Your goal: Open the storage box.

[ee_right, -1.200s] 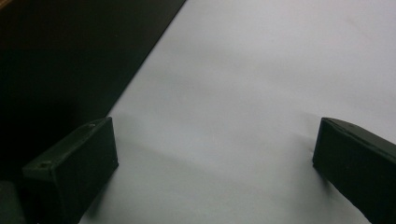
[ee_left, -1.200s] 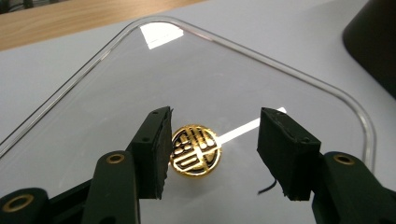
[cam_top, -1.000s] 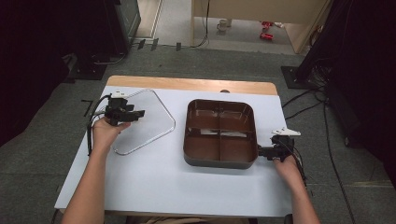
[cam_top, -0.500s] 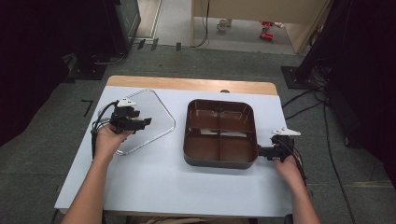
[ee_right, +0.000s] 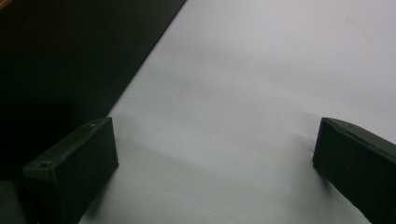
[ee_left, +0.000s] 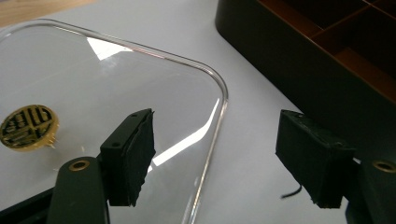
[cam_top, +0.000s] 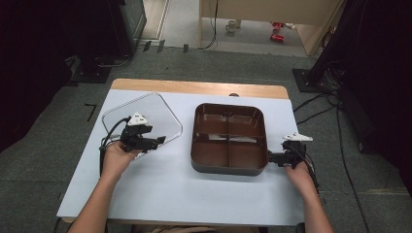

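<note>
One gold round sticker (ee_left: 29,127), writing unreadable, on clear lid (ee_left: 93,84); both grippers' fingers apart, empty.

Right gripper view. The right gripper (ee_right: 215,172) looks down along its two black jaws, which stand wide apart at the lower corners of the frame with nothing between them. Bare pale counter (ee_right: 261,93) lies in the gap and beyond it. A dark tray (ee_right: 70,60) fills the upper left; its straight edge runs diagonally from top centre down to the near jaw on that side. That jaw sits just beside the tray's edge; contact cannot be told. The other jaw is over bare counter.
</note>
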The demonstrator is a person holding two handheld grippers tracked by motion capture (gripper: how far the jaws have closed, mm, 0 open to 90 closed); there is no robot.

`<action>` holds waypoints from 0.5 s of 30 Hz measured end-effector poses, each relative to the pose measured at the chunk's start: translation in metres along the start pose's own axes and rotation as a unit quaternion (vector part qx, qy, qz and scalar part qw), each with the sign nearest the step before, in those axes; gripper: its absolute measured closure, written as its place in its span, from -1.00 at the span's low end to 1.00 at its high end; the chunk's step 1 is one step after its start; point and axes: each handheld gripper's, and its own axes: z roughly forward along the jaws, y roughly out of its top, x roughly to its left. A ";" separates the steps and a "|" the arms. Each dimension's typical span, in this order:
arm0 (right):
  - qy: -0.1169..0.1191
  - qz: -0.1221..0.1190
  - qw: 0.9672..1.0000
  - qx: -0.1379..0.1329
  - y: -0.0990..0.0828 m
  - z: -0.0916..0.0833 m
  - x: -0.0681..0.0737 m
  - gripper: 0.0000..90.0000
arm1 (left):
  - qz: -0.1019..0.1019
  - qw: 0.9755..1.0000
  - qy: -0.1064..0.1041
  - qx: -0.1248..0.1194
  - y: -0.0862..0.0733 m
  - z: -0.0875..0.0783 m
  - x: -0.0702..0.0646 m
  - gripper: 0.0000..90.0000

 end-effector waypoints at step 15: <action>0.000 0.000 1.000 0.000 0.000 0.000 0.000 -1.00 | 0.023 0.999 -0.023 -0.002 -0.023 -0.002 -0.032 -0.46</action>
